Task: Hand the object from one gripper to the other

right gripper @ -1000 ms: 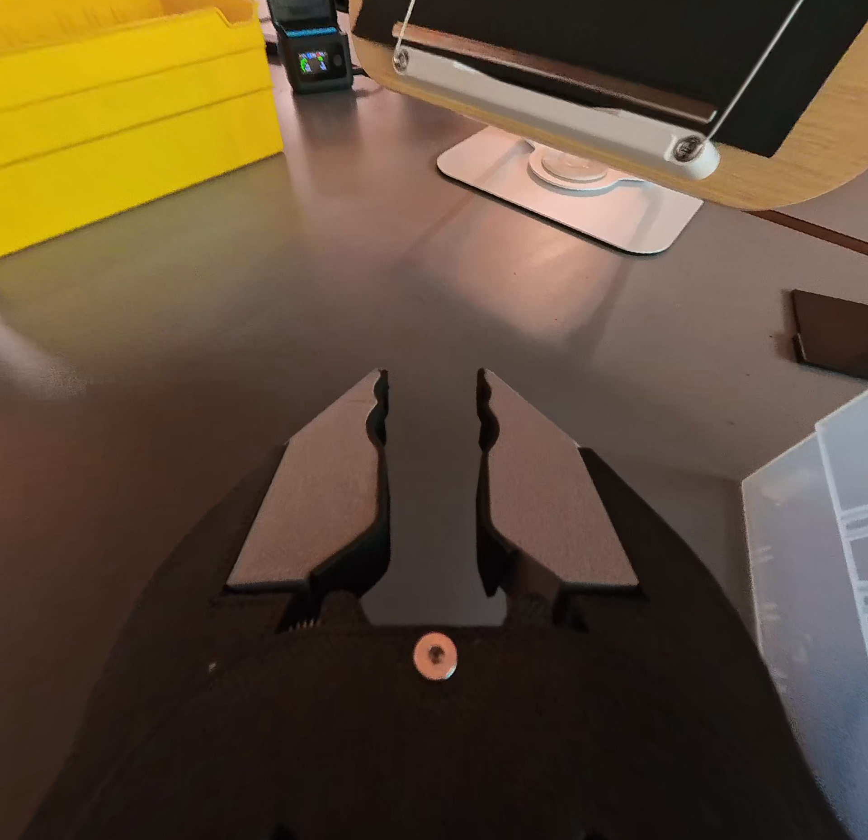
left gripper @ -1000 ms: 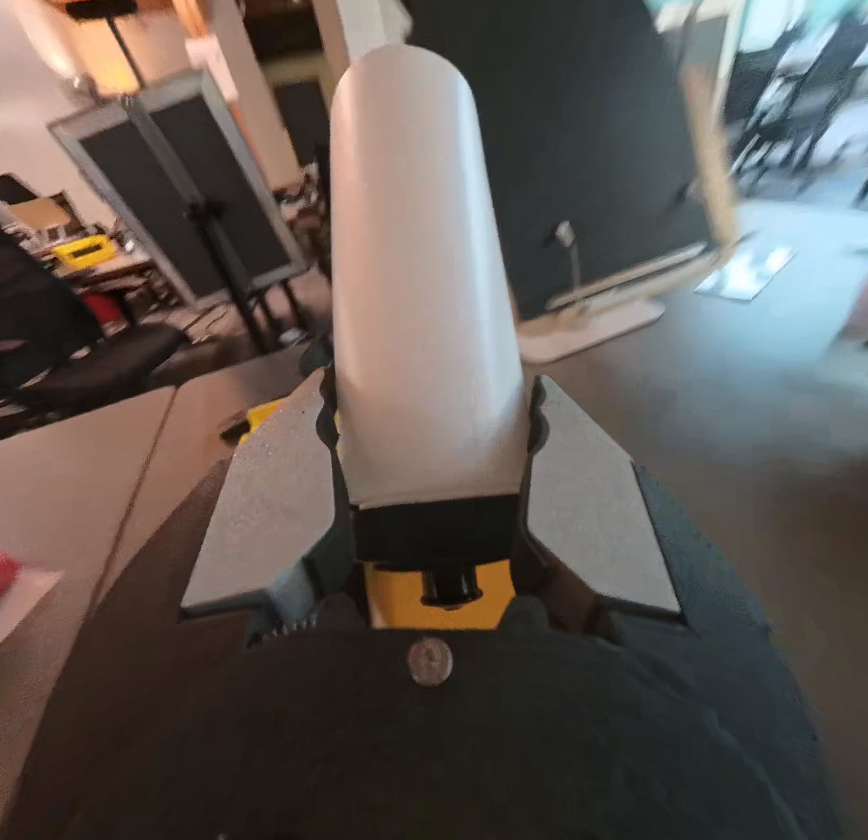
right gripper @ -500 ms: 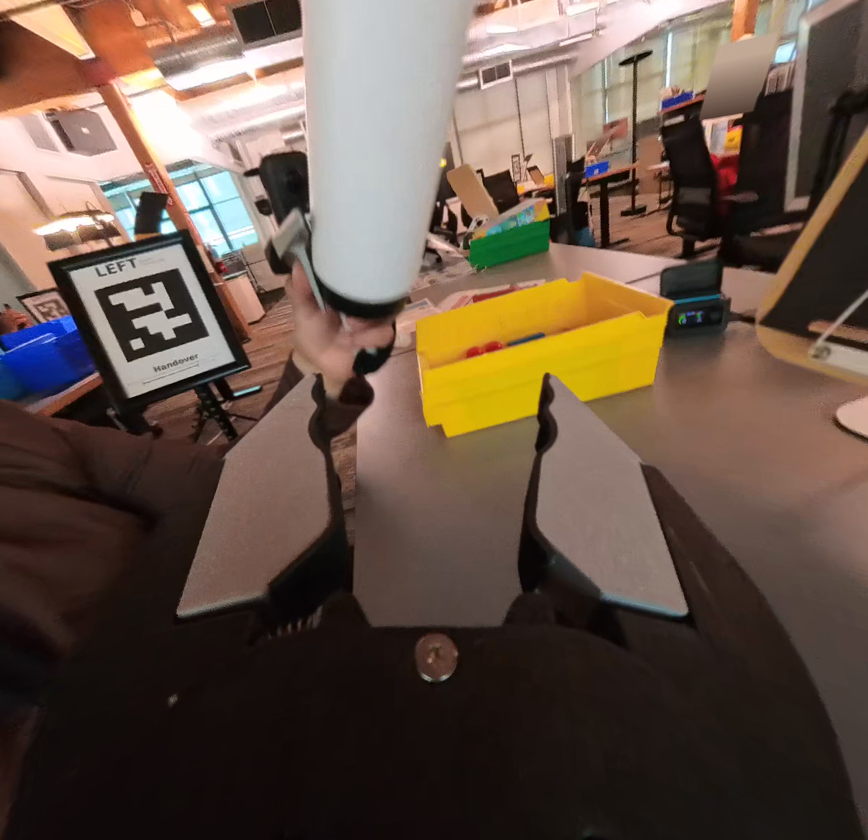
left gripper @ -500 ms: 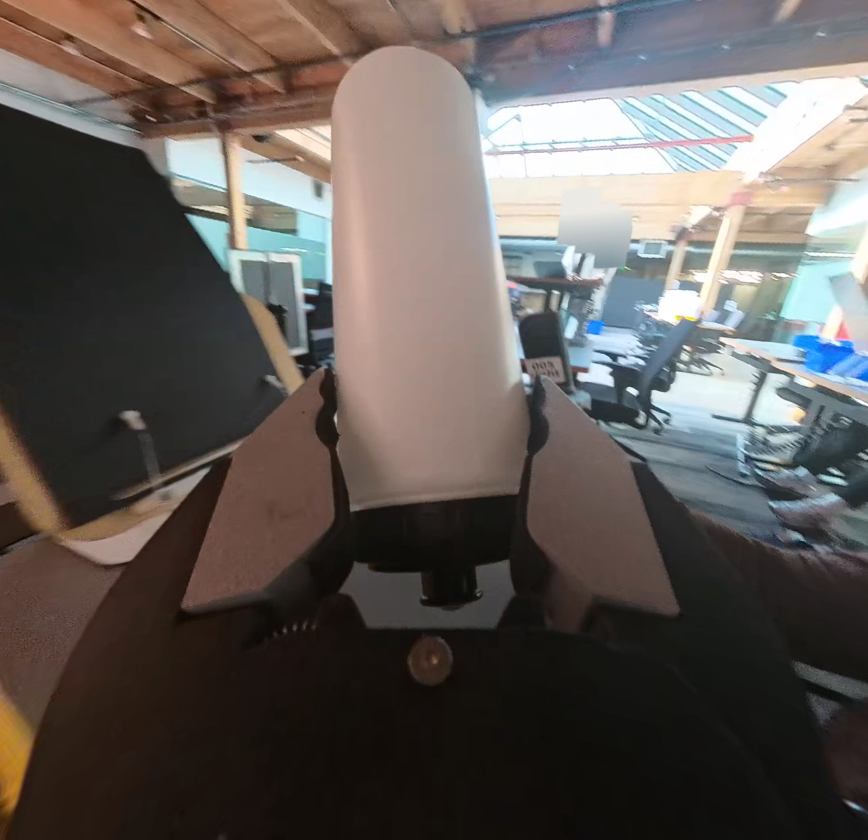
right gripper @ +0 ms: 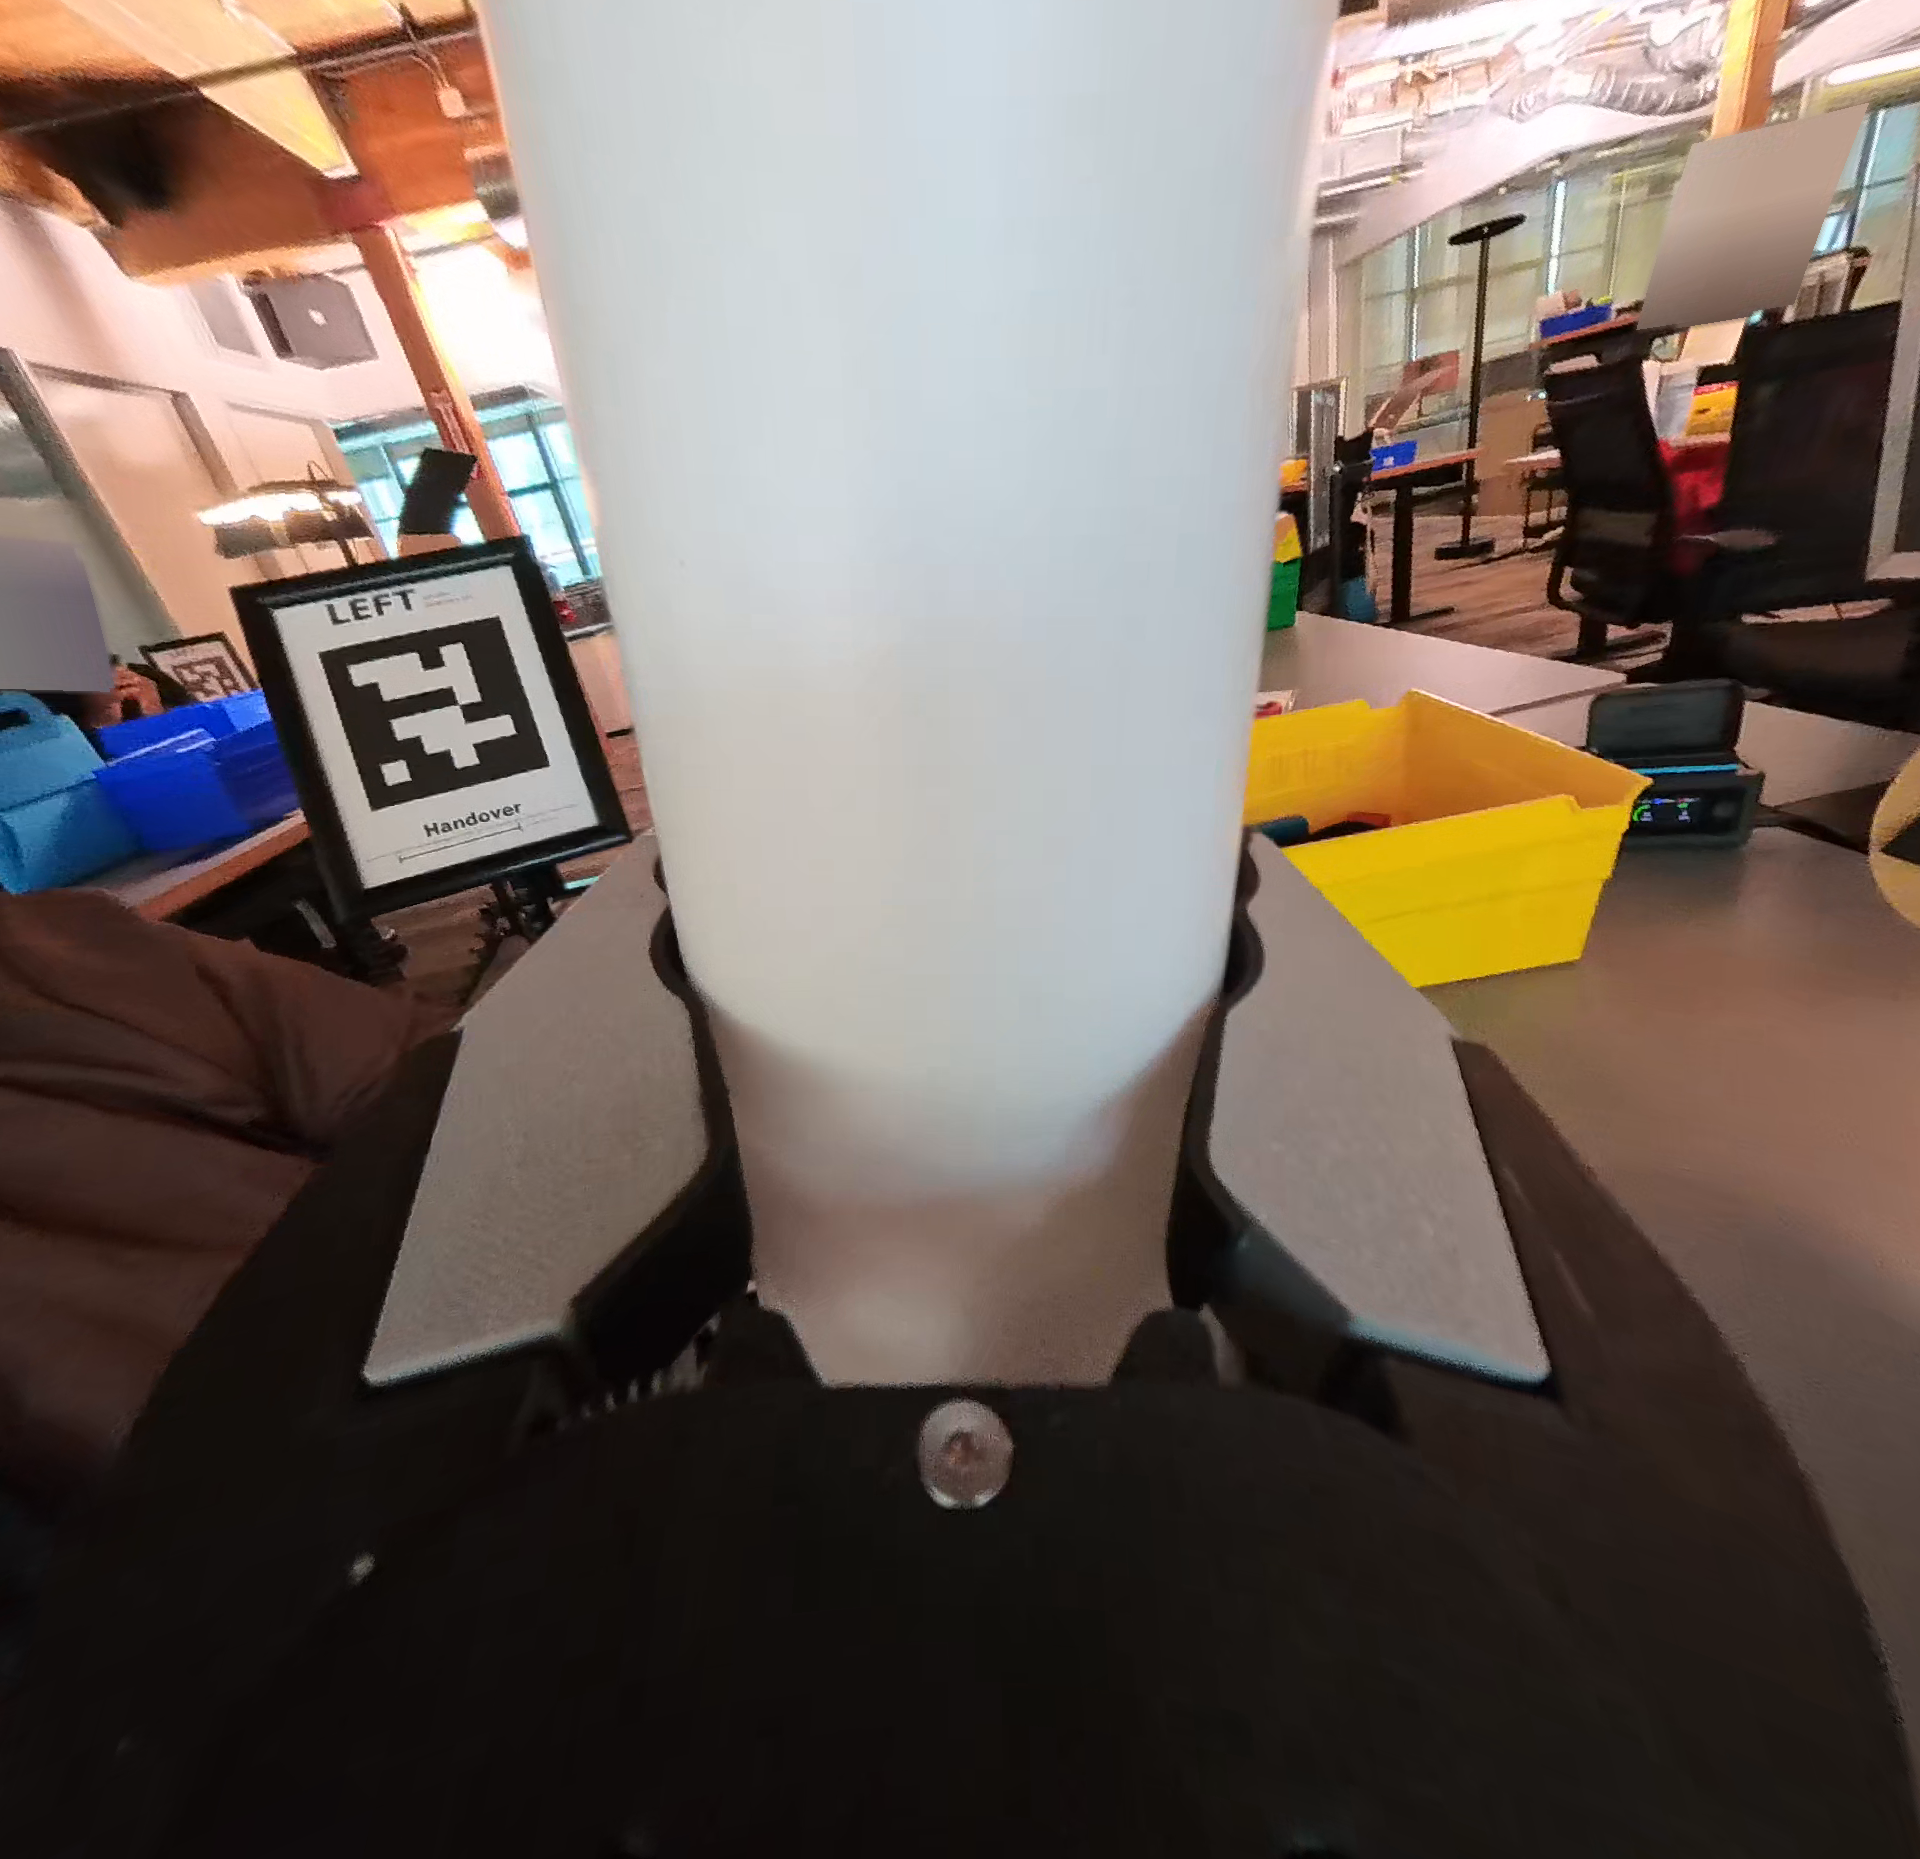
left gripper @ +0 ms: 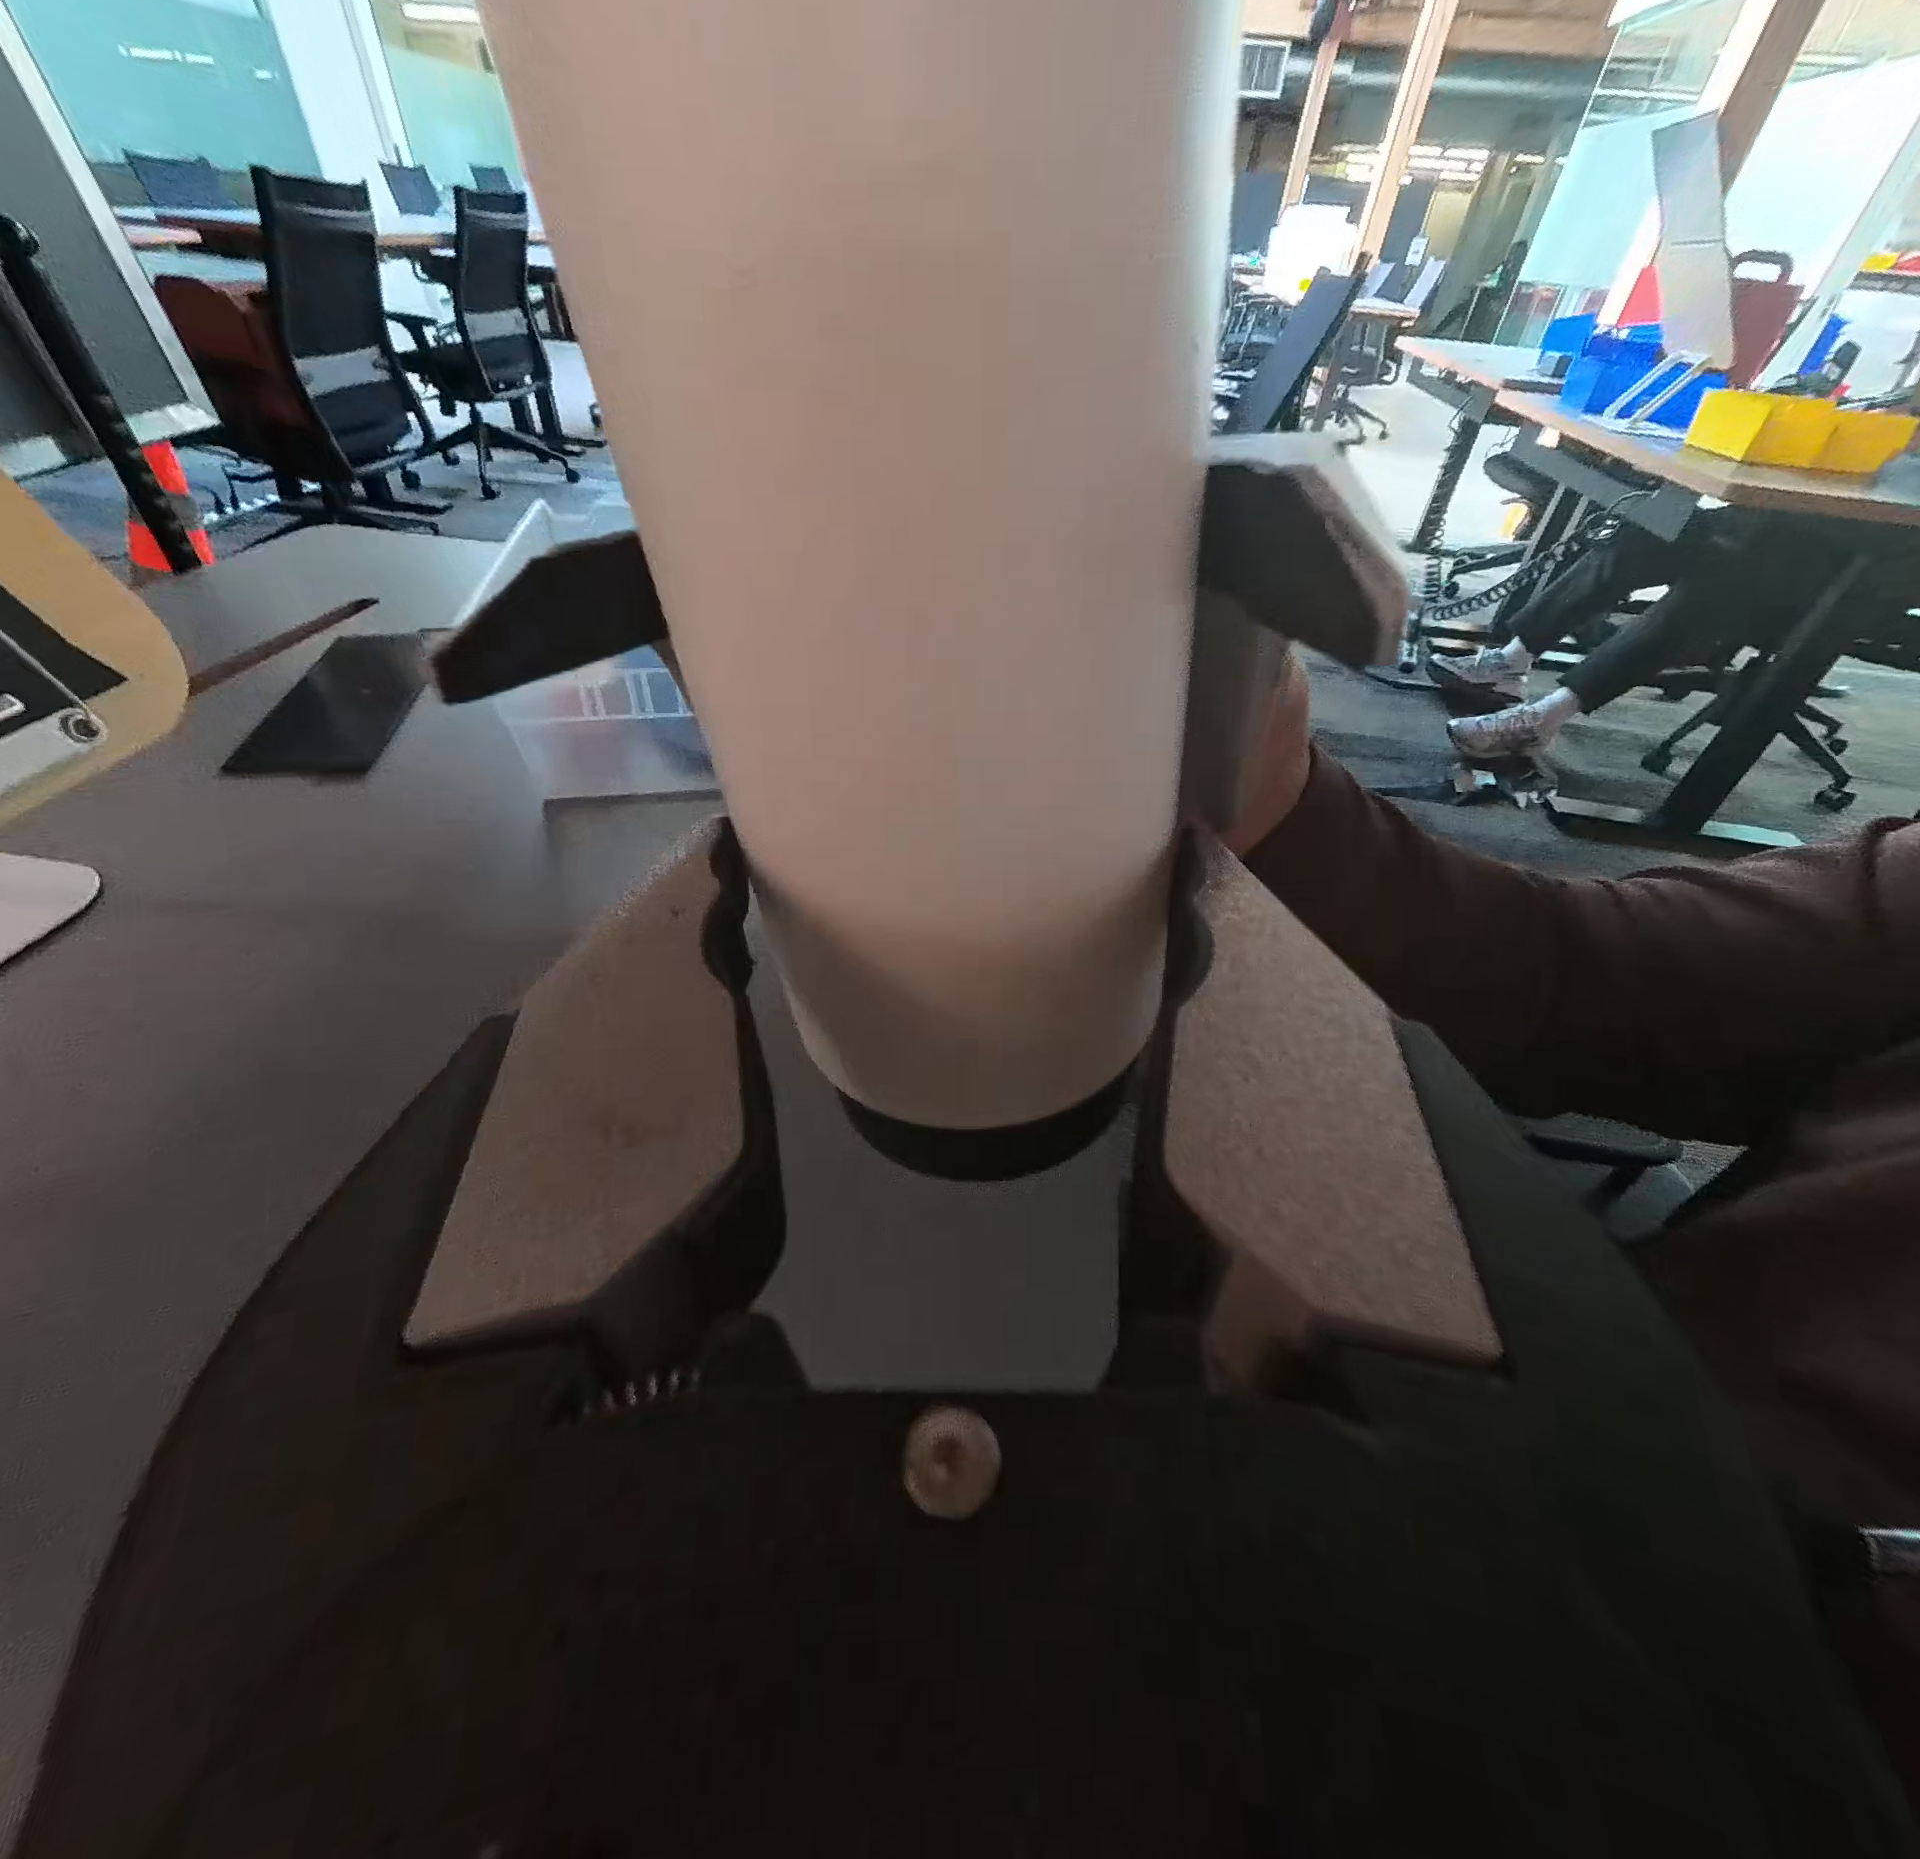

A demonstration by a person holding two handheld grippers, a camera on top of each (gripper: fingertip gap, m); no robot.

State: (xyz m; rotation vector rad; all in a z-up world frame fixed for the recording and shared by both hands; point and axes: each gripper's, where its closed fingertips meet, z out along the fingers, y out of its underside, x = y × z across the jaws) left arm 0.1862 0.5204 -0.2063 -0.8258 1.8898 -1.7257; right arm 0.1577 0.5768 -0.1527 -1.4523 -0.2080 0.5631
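Observation:
A tall white cylinder with a black end cap is held upright above the table. My left gripper is shut on it just above the cap. My right gripper is open wide, with the cylinder between its fingers and almost no gap on either side. In the left wrist view the right gripper's fingers flank the cylinder higher up than my left grip. The cylinder's top is out of frame in both views.
A grey table carries a yellow bin and a small black device. A framed marker sign stands to the left. A black flat pad and a clear plastic box lie beyond the cylinder. A brown sleeve reaches in at right. My right fingertips sit around 7 cm from my left ones.
My right gripper has closed in on the cylinder, and its fingers now stand around it, a little wider apart. My left gripper has kept its grip and swung to face lower.

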